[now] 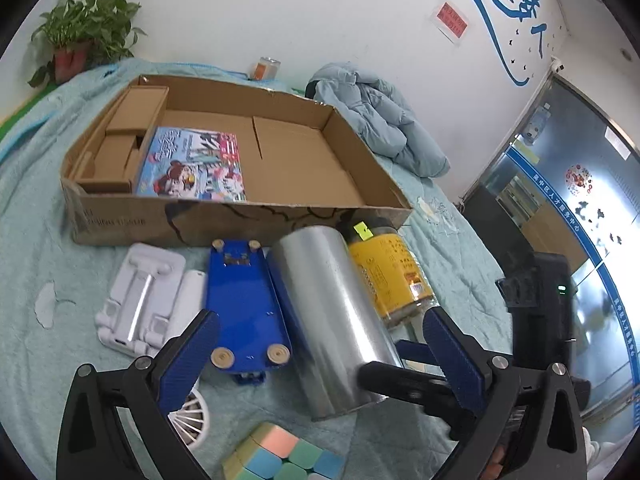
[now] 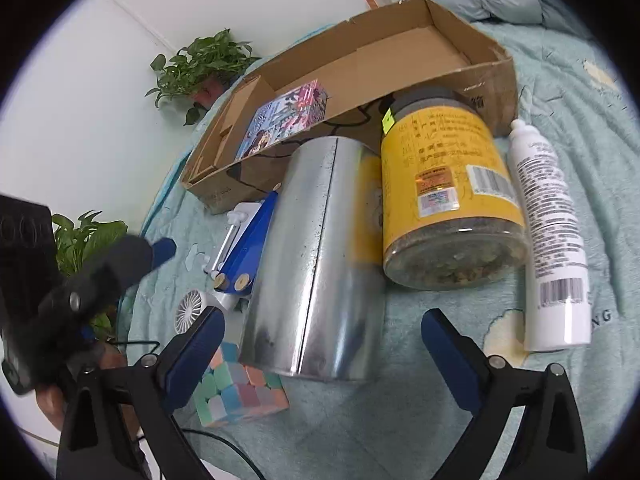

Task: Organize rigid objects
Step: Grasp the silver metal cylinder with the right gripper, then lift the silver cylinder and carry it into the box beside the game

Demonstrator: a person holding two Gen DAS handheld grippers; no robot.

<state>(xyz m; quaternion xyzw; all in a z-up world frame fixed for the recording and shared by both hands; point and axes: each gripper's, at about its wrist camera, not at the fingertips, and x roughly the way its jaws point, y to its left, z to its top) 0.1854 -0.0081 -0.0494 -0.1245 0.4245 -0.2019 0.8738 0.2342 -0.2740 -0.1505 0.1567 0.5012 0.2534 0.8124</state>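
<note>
A silver metal can (image 1: 328, 316) lies on the teal blanket, also in the right wrist view (image 2: 316, 264). A yellow-labelled jar (image 1: 392, 276) (image 2: 448, 196) lies beside it. My left gripper (image 1: 320, 364) is open, its fingers either side of the can and a blue flat device (image 1: 244, 304). My right gripper (image 2: 324, 360) is open, just short of the can's near end. An open cardboard box (image 1: 224, 216) (image 2: 440, 76) behind them holds a colourful picture box (image 1: 192, 164) and small cartons. A pastel puzzle cube (image 1: 284, 456) (image 2: 236, 392) lies near.
A white phone stand (image 1: 140, 300), a small white fan (image 1: 192, 420) (image 2: 188, 308) and a white bottle (image 2: 552, 240) lie on the blanket. A blue jacket (image 1: 380, 120) lies behind the box. Potted plants (image 1: 84, 28) (image 2: 200, 68) stand at the far edge.
</note>
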